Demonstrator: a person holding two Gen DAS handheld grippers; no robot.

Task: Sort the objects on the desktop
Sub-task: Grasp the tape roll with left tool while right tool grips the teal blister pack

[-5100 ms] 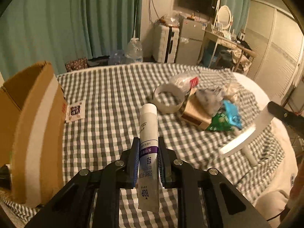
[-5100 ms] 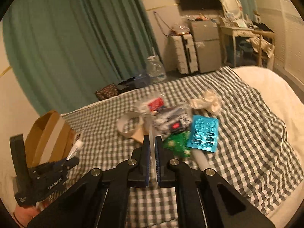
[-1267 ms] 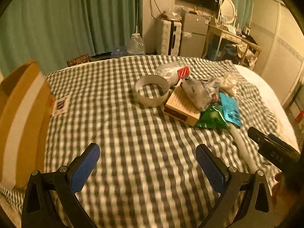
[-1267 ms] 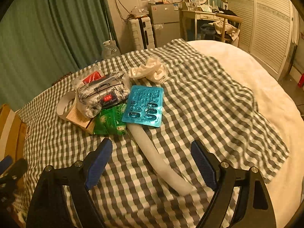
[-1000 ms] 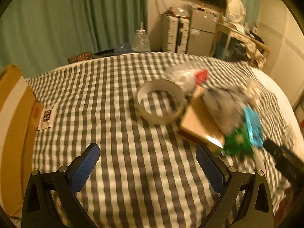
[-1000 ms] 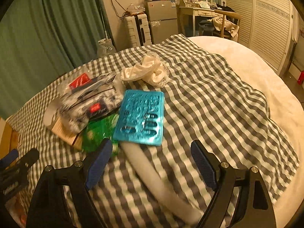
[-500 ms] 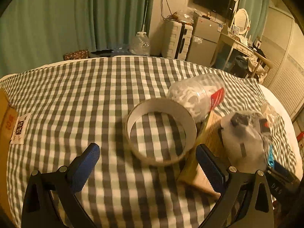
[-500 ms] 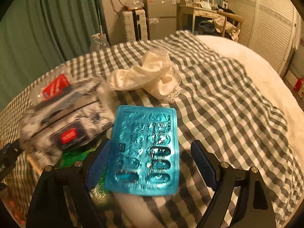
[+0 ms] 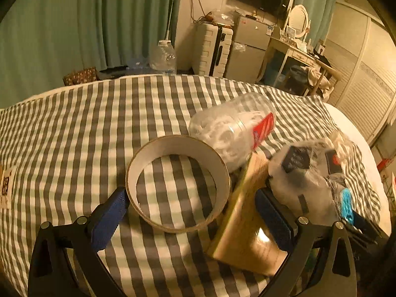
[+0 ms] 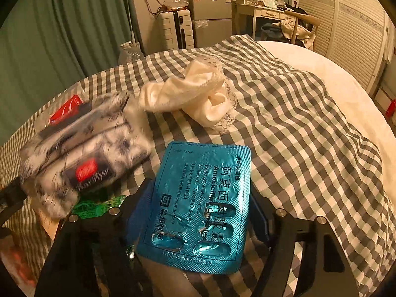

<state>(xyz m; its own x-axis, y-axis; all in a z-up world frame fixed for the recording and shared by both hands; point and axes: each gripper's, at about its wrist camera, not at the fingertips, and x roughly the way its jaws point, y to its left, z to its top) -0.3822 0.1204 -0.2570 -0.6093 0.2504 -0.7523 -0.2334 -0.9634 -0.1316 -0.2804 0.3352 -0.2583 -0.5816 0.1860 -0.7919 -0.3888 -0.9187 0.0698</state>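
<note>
My left gripper (image 9: 190, 212) is open, its blue pads on either side of a tape roll (image 9: 178, 183) and the edge of a tan box (image 9: 245, 225) on the checked cloth. A clear bottle with a red label (image 9: 235, 131) lies behind the roll. A grey printed packet (image 9: 307, 180) rests on the box and also shows in the right wrist view (image 10: 84, 153). My right gripper (image 10: 200, 212) is open around a blue amoxicillin blister pack (image 10: 205, 203), whose sides reach both pads. A green packet (image 10: 99, 205) lies beside it.
A crumpled white cloth (image 10: 198, 94) lies on the checked cover (image 10: 309, 136) beyond the blister pack. A small label card (image 9: 6, 190) sits at the far left. A suitcase (image 9: 212, 49), fridge and dresser stand behind the bed.
Both grippers have let go of their earlier tubes, opened wide and moved forward. The left now straddles the tape roll. The right has closed in over the blister pack.
</note>
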